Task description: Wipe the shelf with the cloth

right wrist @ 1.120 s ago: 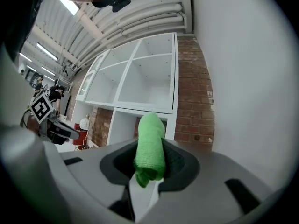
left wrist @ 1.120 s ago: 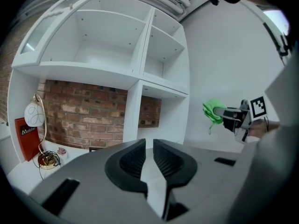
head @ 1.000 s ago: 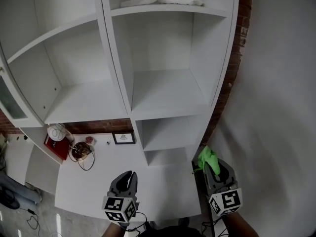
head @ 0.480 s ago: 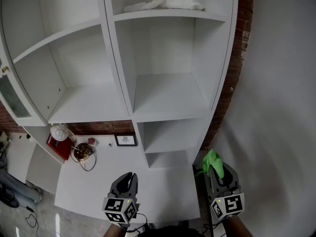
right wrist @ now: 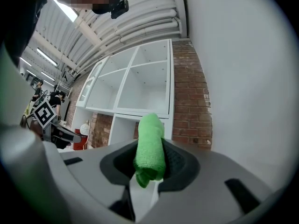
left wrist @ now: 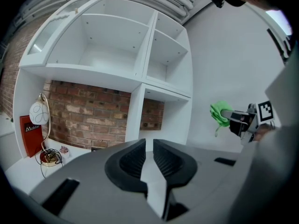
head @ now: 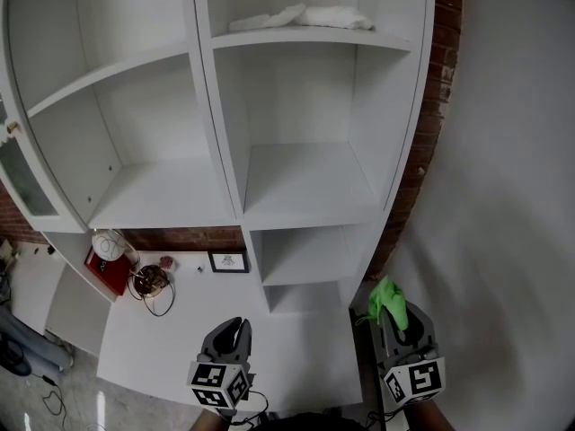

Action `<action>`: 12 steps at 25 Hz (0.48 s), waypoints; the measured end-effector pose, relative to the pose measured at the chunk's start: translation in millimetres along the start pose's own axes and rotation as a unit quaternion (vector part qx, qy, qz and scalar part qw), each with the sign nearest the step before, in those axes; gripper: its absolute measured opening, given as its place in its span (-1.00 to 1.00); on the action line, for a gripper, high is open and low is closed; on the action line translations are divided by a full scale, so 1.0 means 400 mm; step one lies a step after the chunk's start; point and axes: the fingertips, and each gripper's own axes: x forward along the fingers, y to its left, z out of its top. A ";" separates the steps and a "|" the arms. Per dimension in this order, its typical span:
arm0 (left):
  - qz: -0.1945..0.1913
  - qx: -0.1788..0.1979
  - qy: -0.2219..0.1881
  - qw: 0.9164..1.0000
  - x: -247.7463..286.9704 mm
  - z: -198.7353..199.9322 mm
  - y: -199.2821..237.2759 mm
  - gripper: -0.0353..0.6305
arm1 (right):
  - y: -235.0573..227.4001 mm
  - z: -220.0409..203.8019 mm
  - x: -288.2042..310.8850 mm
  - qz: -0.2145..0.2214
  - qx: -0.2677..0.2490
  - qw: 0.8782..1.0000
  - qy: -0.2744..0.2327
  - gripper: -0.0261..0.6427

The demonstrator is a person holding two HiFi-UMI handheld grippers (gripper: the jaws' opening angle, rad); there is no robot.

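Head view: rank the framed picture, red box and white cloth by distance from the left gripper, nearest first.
1. Framed picture, on the desk ahead of the left gripper.
2. Red box, desk's far left.
3. White cloth, top shelf.

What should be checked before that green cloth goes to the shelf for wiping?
1. Cloth gripped: the green cloth is clamped in the right hand-held gripper. Ok.
2. Other hand free: the left hand-held gripper has its jaws close together with nothing between them. Ok.
3. Target bare: the middle compartment of the shelf holds nothing. Ok.
4. Top compartment bare: a white bundle lies there. Not ok.
5. Cloth on the shelf: it is held low, clear of every board. Not ok.
6. Where the dust is: cannot tell.
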 end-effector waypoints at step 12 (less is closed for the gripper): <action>-0.008 0.002 -0.005 1.000 0.005 0.013 0.011 -0.75 | 0.010 -0.004 0.002 -0.008 0.002 1.000 0.001 -0.62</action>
